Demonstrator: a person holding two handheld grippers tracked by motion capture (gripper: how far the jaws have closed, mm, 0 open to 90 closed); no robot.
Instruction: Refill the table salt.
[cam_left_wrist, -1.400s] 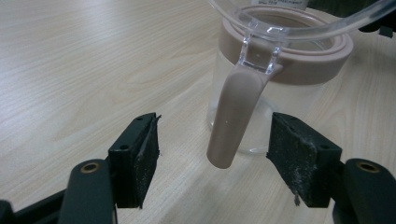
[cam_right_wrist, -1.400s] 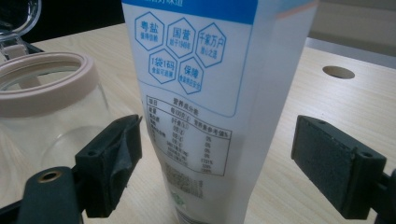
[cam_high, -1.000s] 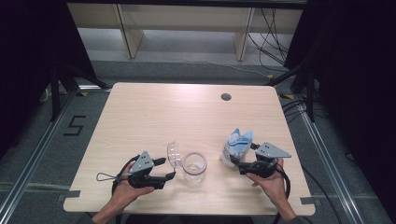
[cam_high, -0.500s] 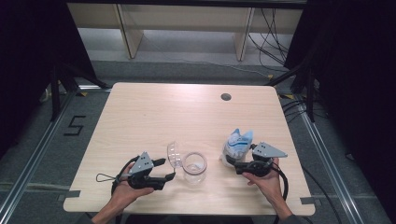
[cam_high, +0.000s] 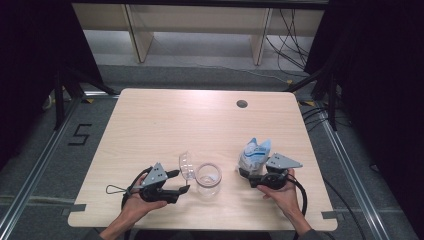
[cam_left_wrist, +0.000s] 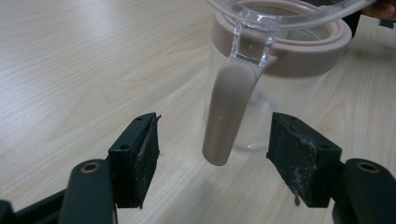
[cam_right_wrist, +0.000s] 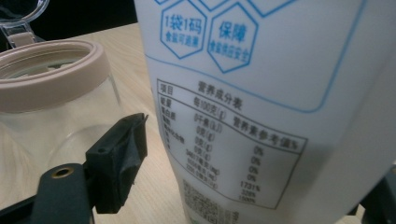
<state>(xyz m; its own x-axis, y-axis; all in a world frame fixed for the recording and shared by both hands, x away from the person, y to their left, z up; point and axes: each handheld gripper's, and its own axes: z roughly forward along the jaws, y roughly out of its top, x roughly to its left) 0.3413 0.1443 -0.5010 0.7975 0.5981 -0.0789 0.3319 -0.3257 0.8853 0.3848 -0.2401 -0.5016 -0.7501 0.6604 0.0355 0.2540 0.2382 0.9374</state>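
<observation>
Right gripper (cam_high: 248, 177) drawn slightly in toward the white, blue-printed plastic pouch (cam_high: 253, 153), jaws just closing a little, with the pouch standing between them and its left pad not yet touching.

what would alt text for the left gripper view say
A clear jar with a beige collar stands on a pale wooden table, its lid hinged open and a beige latch tab hanging down its side. The left gripper has its two black jaws open on either side of that tab, not touching it.
</observation>
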